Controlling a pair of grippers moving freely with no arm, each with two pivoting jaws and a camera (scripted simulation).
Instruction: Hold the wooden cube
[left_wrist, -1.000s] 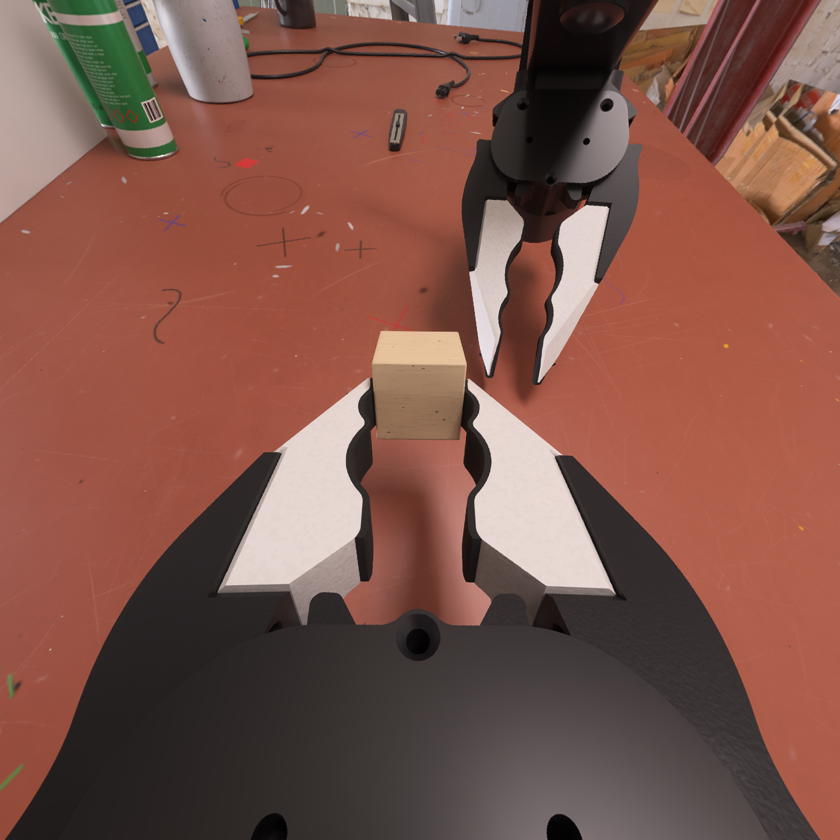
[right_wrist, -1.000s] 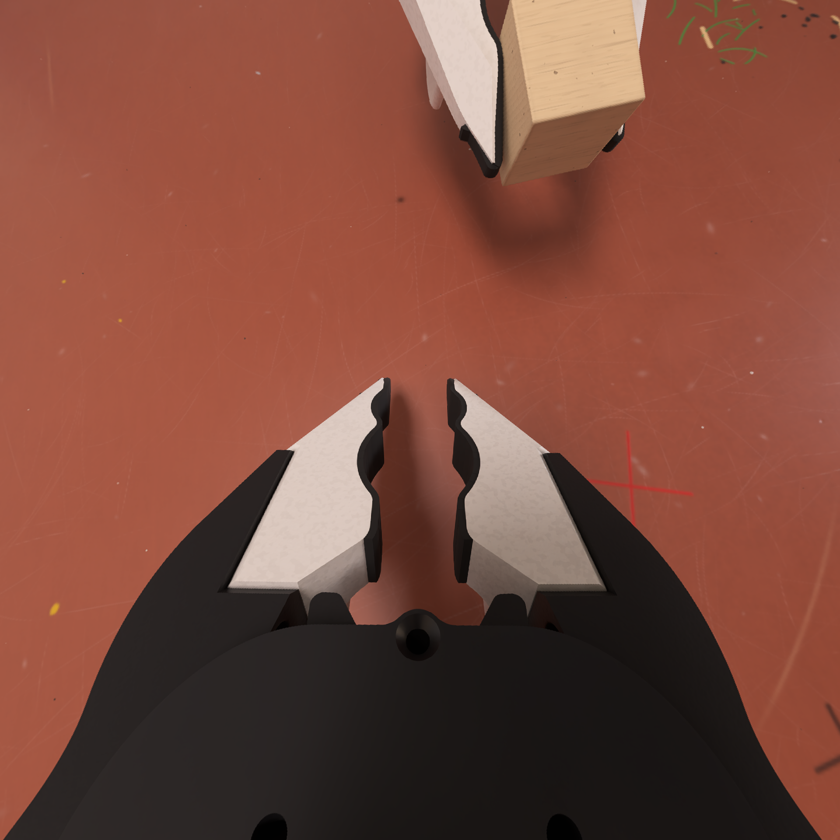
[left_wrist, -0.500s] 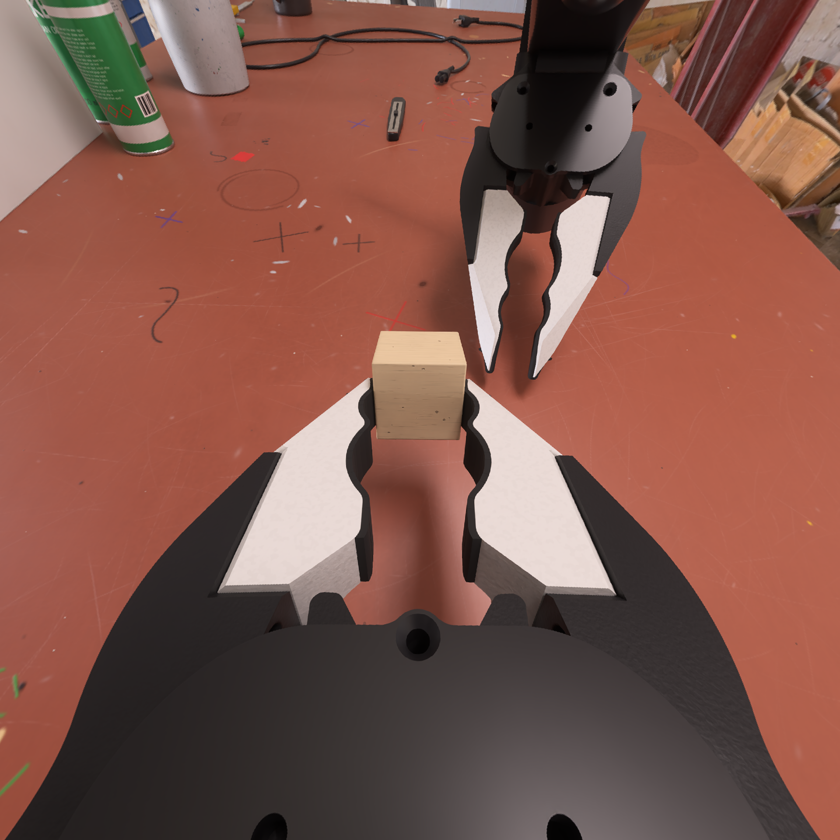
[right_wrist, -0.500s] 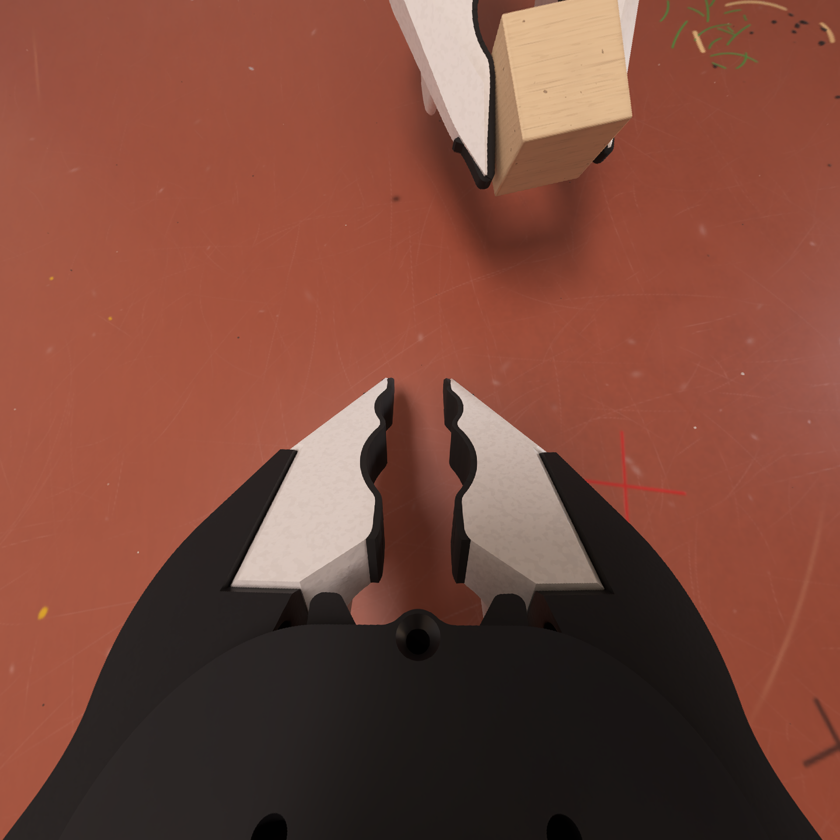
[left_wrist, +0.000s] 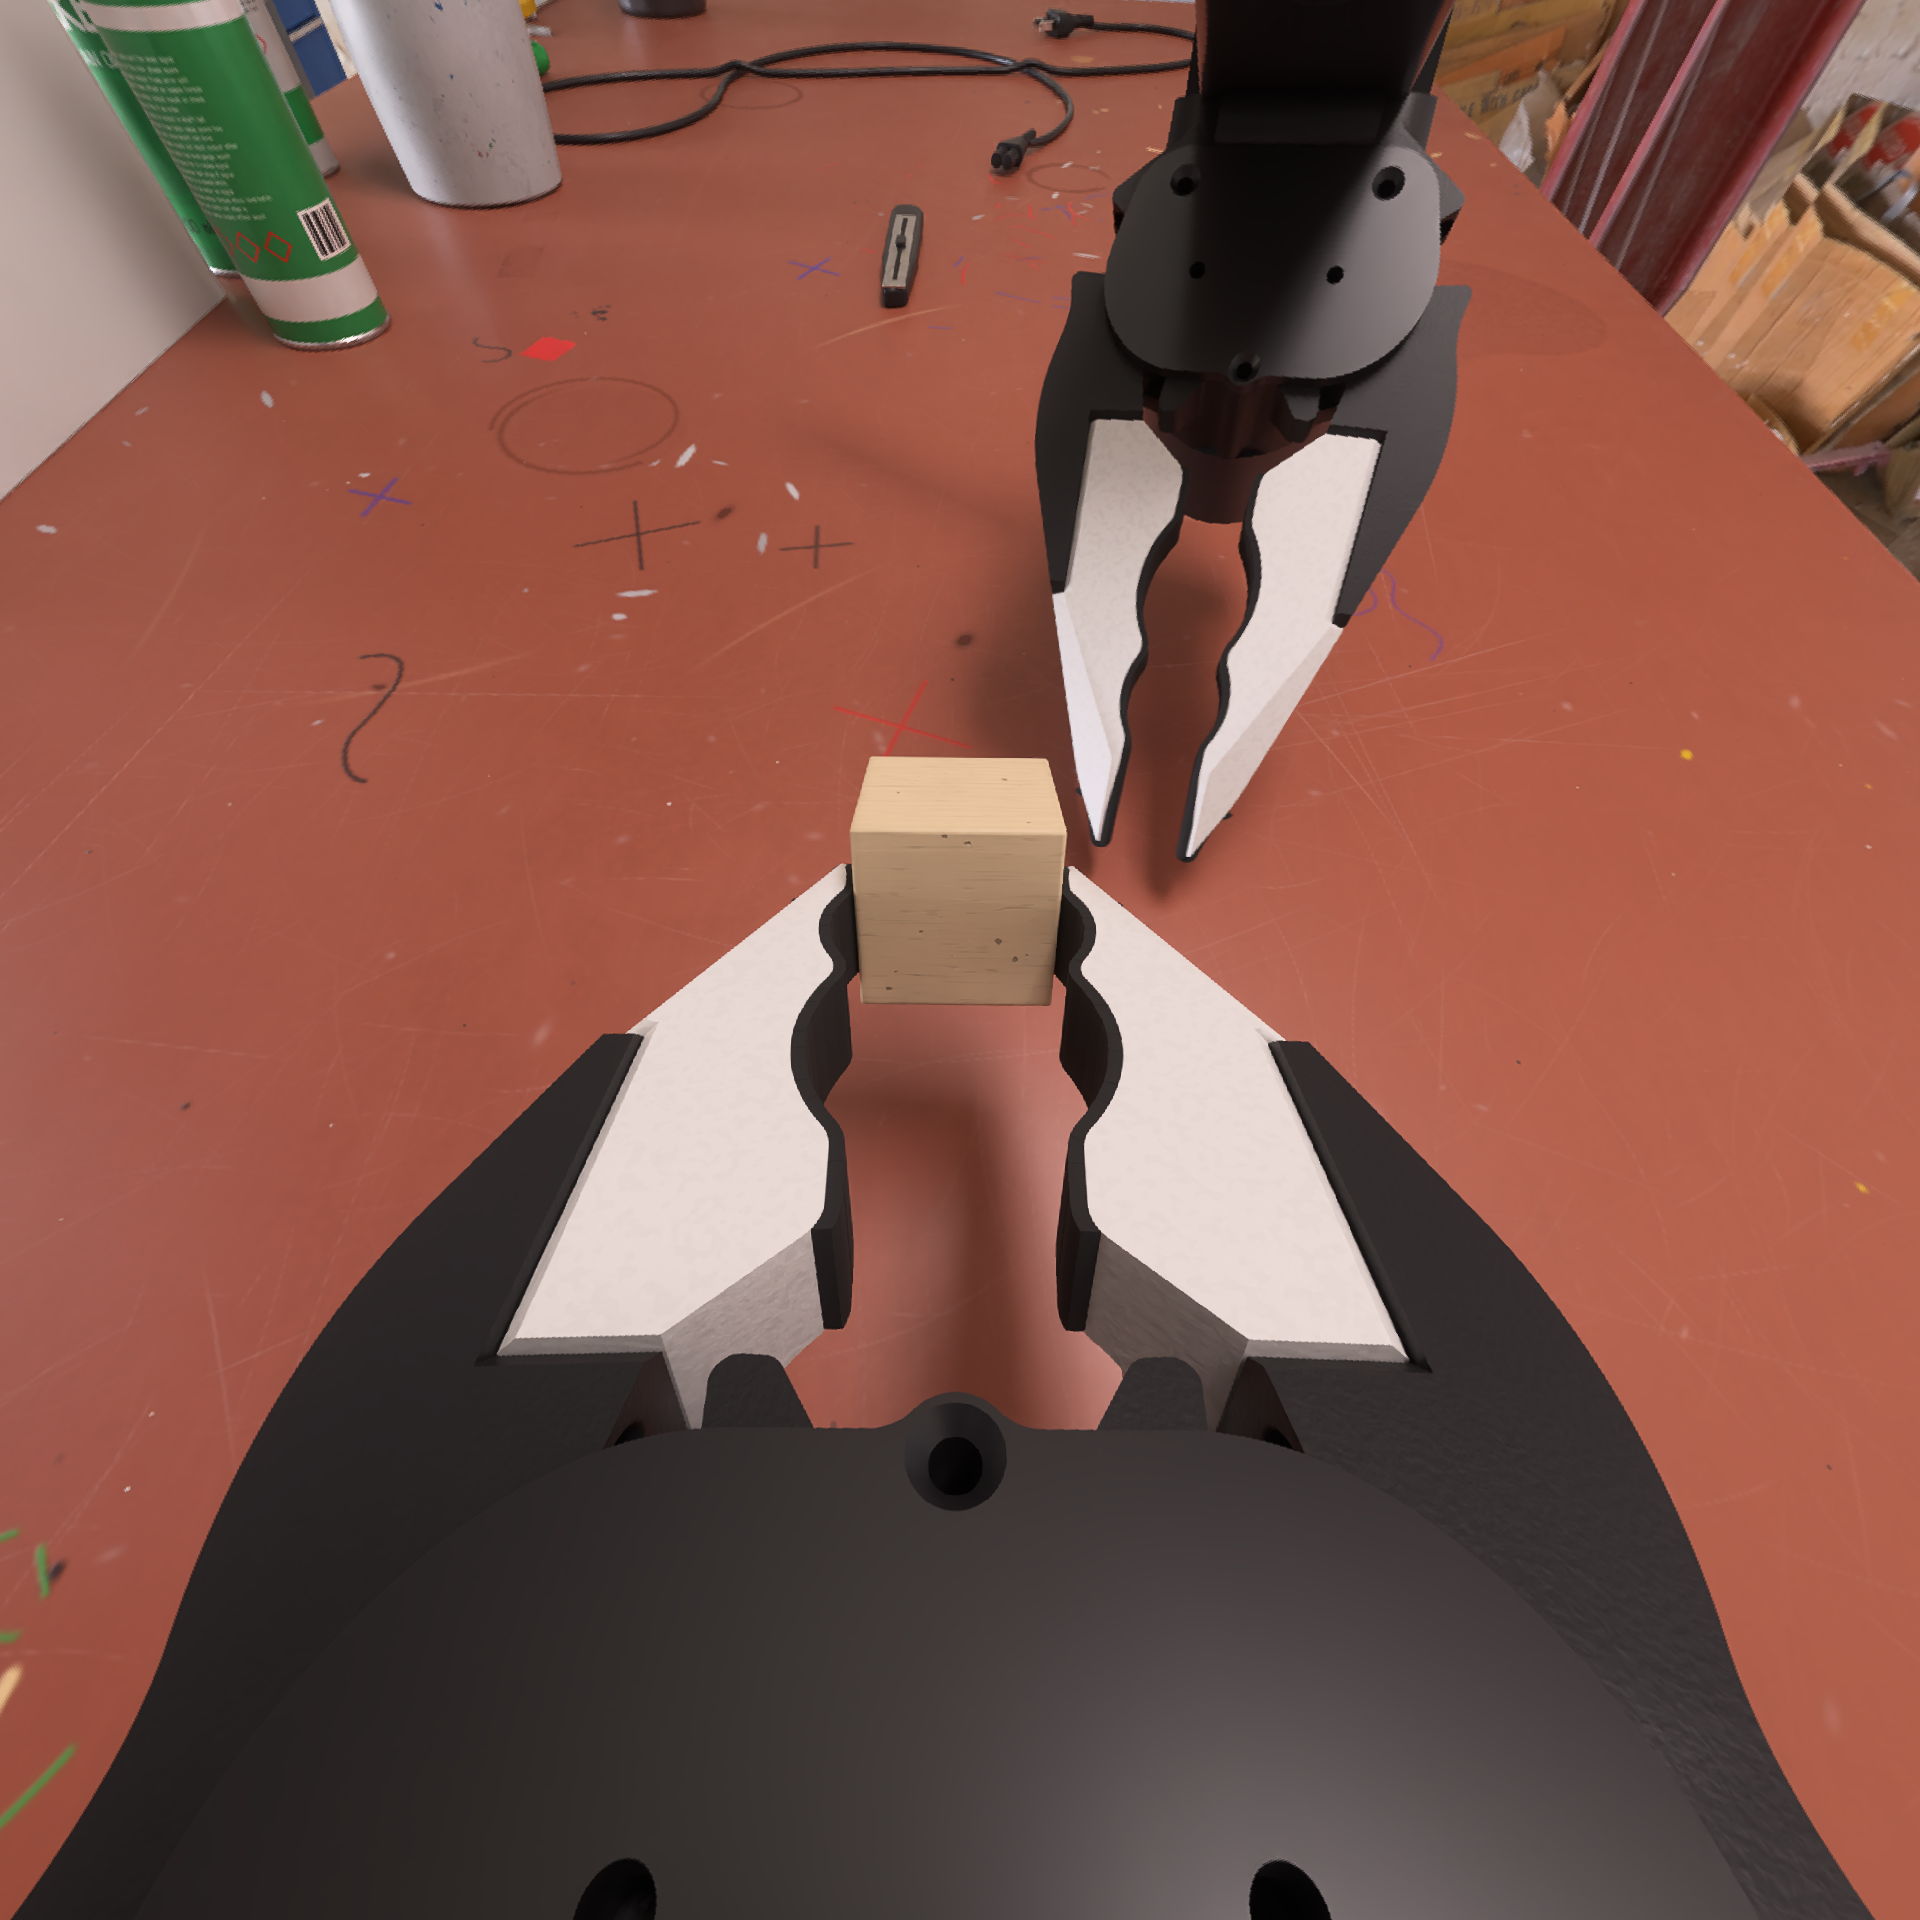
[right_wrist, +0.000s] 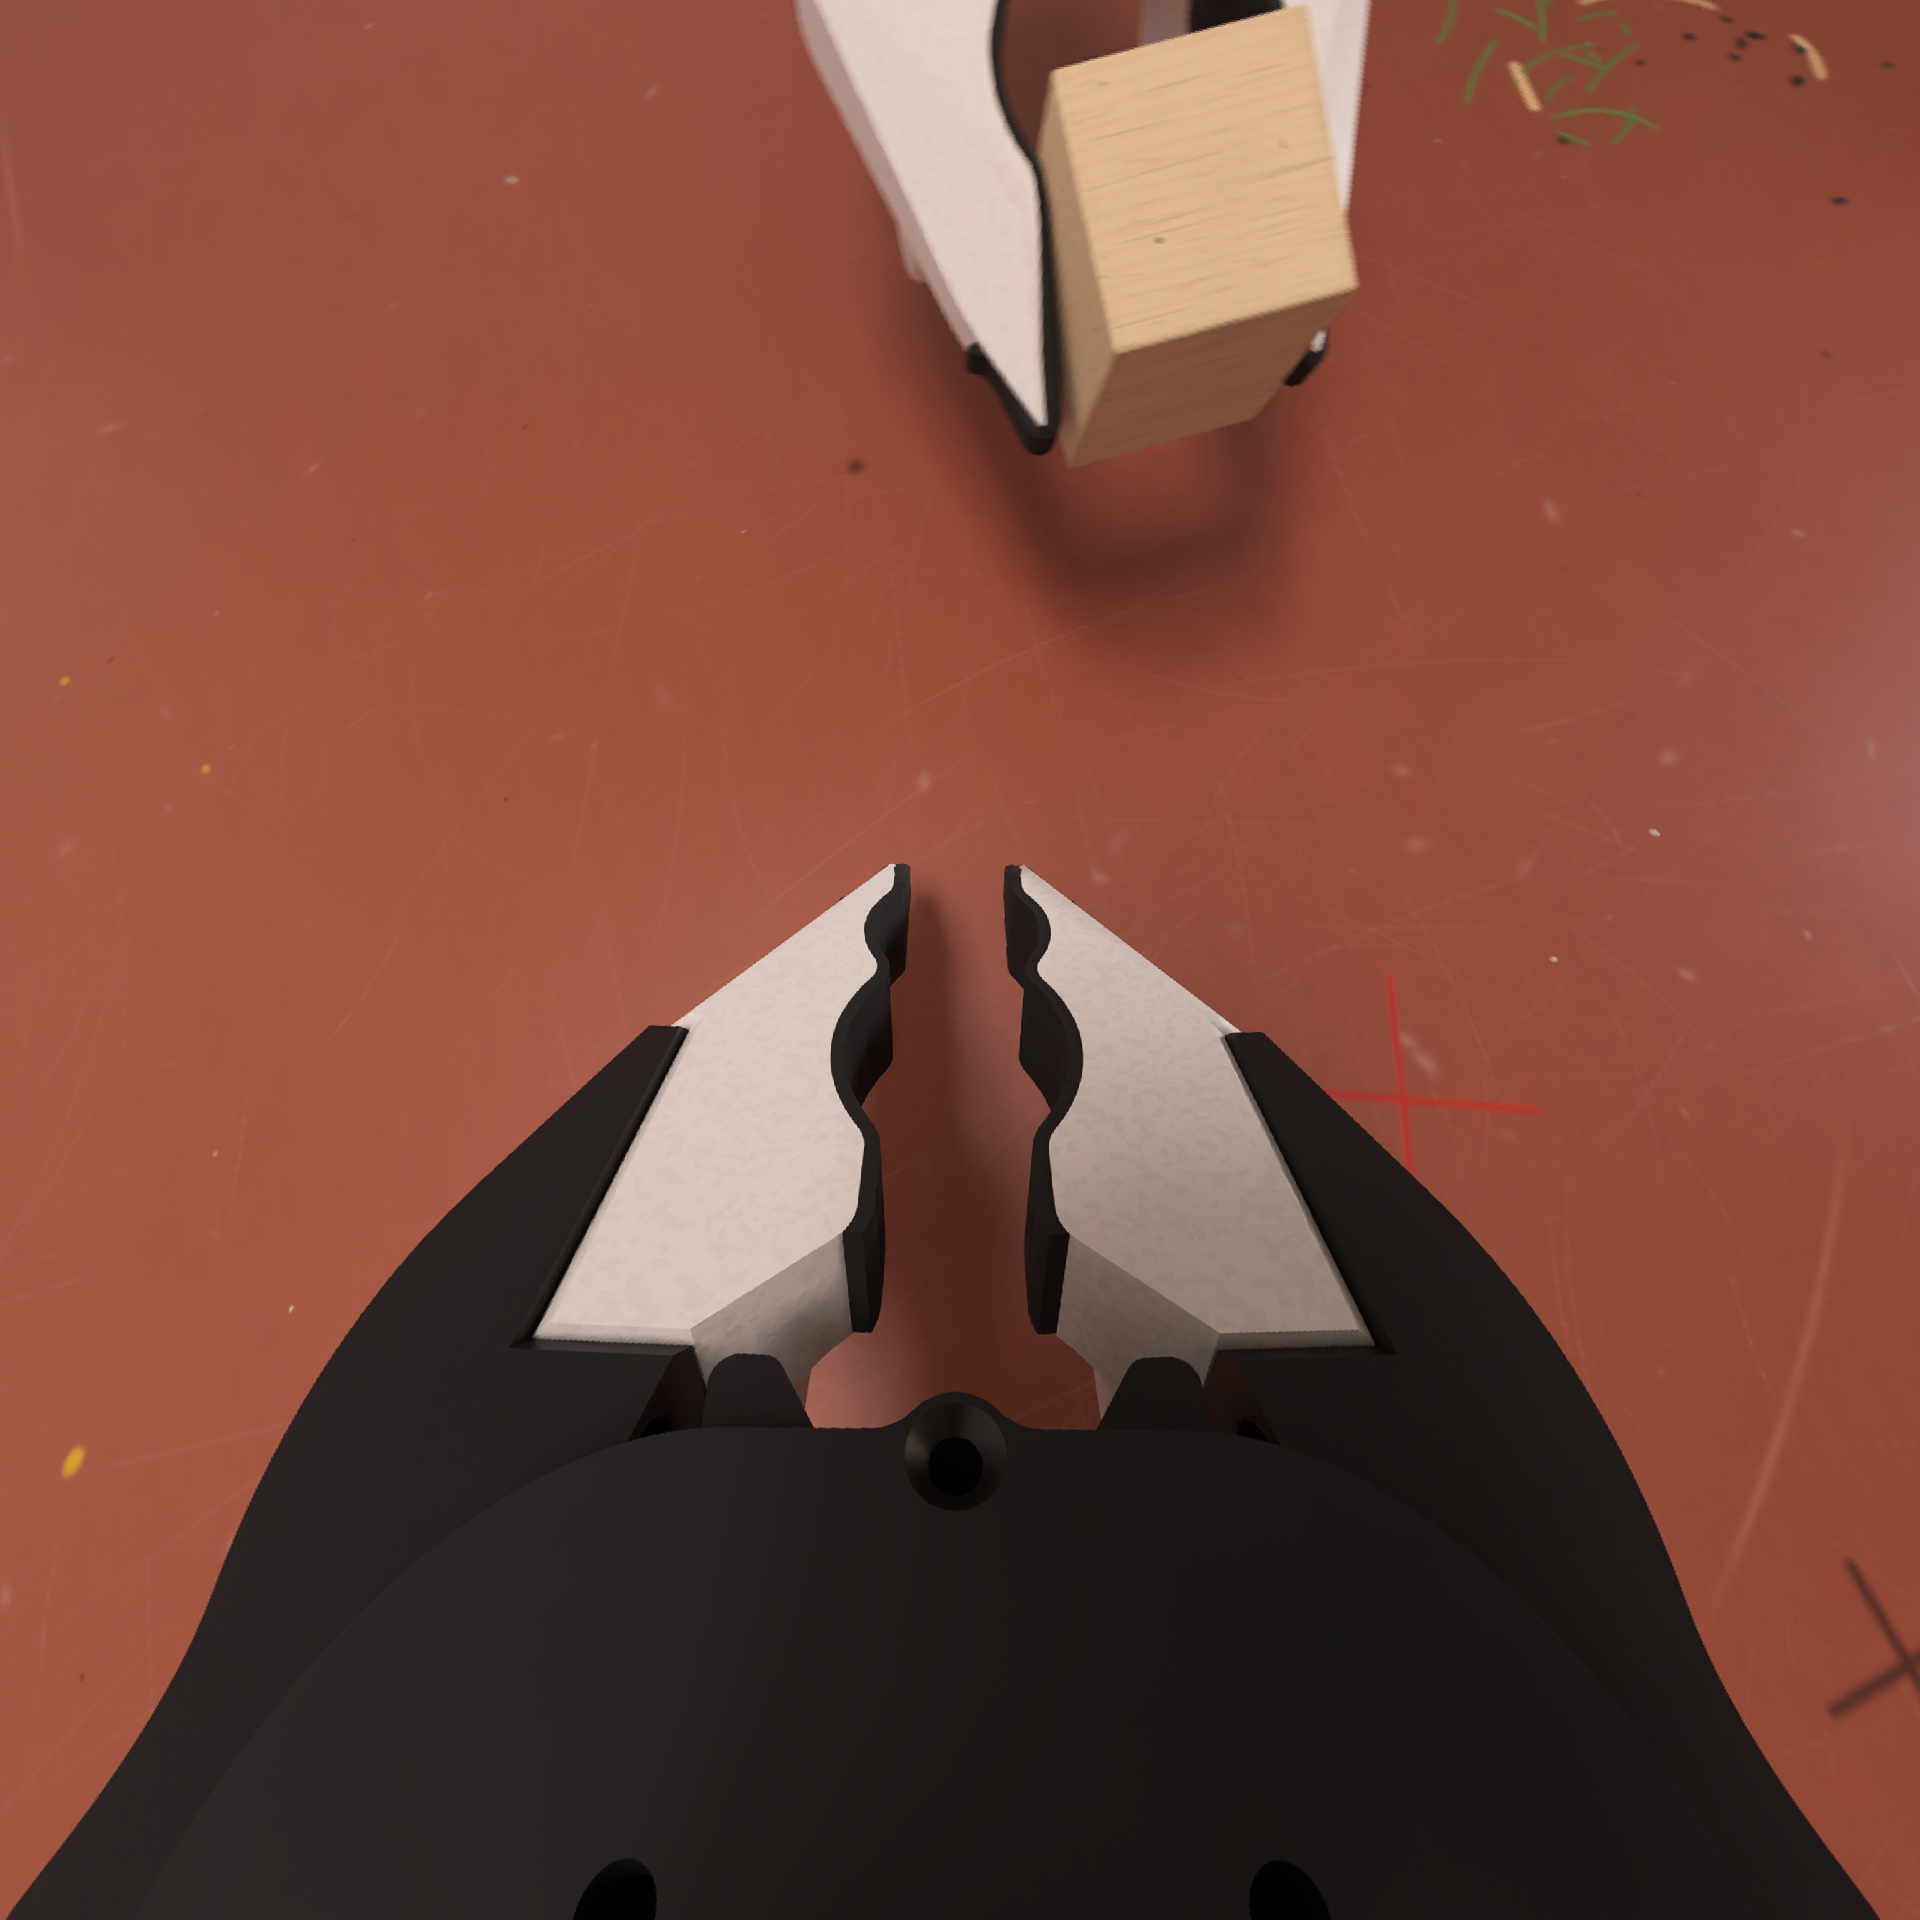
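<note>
Left gripper (left_wrist: 958, 883): fingertips pressed against both sides of the wooden cube (left_wrist: 956, 894); grip is at the tips only.
Wooden cube: clamped clear of the red table (left_wrist: 312, 935) (its shadow lies below it in the right wrist view); upright.
Right gripper (right_wrist: 956, 878): empty; fingers nearly together with a narrow gap; tips pointing down just beside the cube (right_wrist: 1195, 229).
Background: green cans (left_wrist: 239, 177); white cup (left_wrist: 457, 94); black cable (left_wrist: 831, 73).

Wooden cube (left_wrist: 956, 914): pale tan, fine grain lines, few dark specks. Gripper fingers (left_wrist: 717, 1122): white pads, black wavy edging, black bodies. Tabletop (left_wrist: 312, 935): scratched brick red, black and red crosses. Far left corner: green-white cans (left_wrist: 239, 177), speckled grey cup (left_wrist: 457, 94).
</note>
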